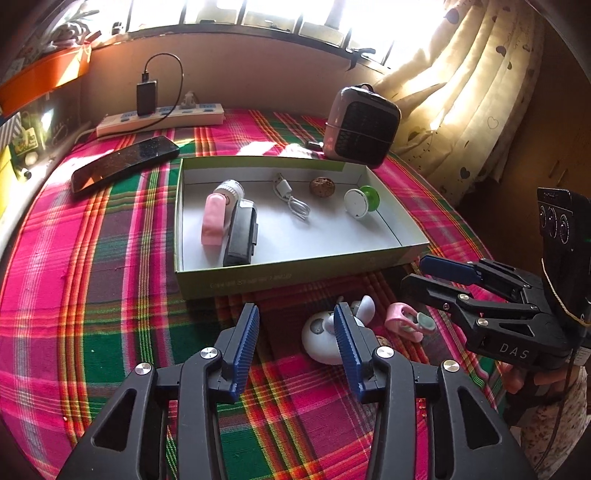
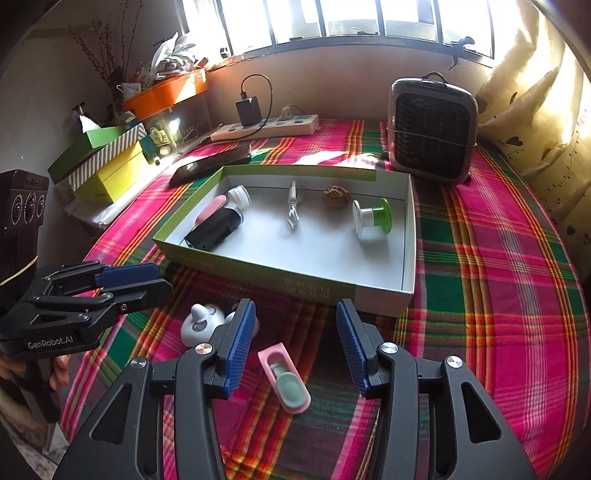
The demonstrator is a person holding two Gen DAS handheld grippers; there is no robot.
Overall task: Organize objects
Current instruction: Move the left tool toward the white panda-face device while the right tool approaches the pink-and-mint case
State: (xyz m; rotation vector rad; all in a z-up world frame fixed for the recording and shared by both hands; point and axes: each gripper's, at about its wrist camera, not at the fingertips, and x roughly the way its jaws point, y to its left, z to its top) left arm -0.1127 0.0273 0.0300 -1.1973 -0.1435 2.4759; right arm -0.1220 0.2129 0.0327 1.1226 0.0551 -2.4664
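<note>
While both grippers hang low over the bed, their blue pads stand apart and hold nothing. The left gripper (image 1: 297, 325) is spread over the checked cloth (image 1: 110, 295), with the white round toy (image 1: 320, 338) peeking out just behind its right pad. The right gripper (image 2: 295, 321) is spread too, and the little pink case (image 2: 286, 380) lies on the cloth between its pads, not touching either one. That pink case has a green lid part at its near end. Both of these small things lie on the cloth just in front of the shallow box (image 1: 295, 271), which is green outside and white inside. In the box I count five things: one pink and white bottle (image 1: 216, 218), one black case (image 1: 242, 238) leaning against it, one white cable (image 1: 291, 199), one brown round lump (image 1: 322, 187), and one white and green spool (image 1: 362, 201). So two things are out of the box and five are in it. Behind the box lies one long black mirror (image 1: 123, 162), and one white power strip (image 1: 162, 118) with one black charger (image 1: 146, 98) plugged in. One small heater (image 1: 360, 125) stands at the back right. The cloth is pink, green and orange. A bright window (image 2: 332, 18) runs along the back wall, one pale curtain (image 1: 461, 92) with little hearts hangs on the right, and some stacked boxes (image 2: 99, 162) sit on the left.
</note>
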